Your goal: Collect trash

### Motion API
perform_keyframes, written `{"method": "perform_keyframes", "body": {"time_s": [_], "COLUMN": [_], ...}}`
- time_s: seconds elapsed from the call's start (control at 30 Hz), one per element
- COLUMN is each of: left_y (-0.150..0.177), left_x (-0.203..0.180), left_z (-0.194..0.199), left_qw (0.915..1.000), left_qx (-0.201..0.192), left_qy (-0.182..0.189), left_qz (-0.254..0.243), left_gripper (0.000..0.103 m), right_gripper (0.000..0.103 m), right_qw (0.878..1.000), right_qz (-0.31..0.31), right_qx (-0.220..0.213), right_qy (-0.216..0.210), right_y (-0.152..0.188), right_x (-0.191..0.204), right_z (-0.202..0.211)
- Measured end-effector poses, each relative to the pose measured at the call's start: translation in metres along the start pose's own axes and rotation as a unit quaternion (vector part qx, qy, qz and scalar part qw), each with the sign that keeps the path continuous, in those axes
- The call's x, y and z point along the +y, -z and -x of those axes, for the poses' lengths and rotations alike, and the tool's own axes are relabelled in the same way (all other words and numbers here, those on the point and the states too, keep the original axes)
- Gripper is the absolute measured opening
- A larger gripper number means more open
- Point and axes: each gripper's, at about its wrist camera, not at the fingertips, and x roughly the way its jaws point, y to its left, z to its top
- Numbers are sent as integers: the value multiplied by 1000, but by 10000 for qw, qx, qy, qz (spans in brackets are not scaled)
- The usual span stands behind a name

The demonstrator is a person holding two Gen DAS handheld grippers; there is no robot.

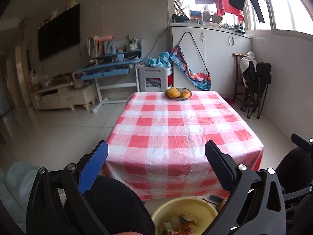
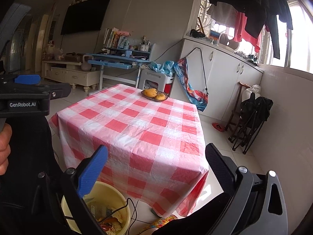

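A yellow bin (image 1: 203,205) with paper and peel scraps (image 1: 182,224) inside stands on the floor at the table's near edge; it also shows in the right wrist view (image 2: 117,197). My left gripper (image 1: 156,150) is open and empty, held above the bin and in front of the table. My right gripper (image 2: 156,152) is open and empty, over the table's near corner. The left gripper's body (image 2: 25,98) shows at the left of the right wrist view.
The table has a red-and-white checked cloth (image 1: 176,129) (image 2: 137,125) with a basket of mangoes (image 1: 178,93) (image 2: 154,95) at its far edge. A black cable (image 2: 133,209) runs by the bin. Folded chairs (image 2: 252,117) stand at the right wall.
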Motion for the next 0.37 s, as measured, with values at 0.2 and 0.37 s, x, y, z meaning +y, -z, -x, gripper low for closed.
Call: {"method": "perform_keyframes", "body": {"time_s": [0.2, 0.37], "left_y": [6, 8], "left_x": [2, 13], "left_z": [-9, -13], "left_qw": [9995, 9987], "left_qx": [308, 427], "left_qy": [-122, -90], "left_qz": [-23, 259], "left_gripper": [96, 96], "right_gripper": [95, 95], "right_qw": [9999, 9997], "right_qz": [152, 220], "right_qx": [41, 69], "right_qy": [13, 14], "right_y": [2, 3], "right_x": [5, 8], "right_z": [-4, -6]}}
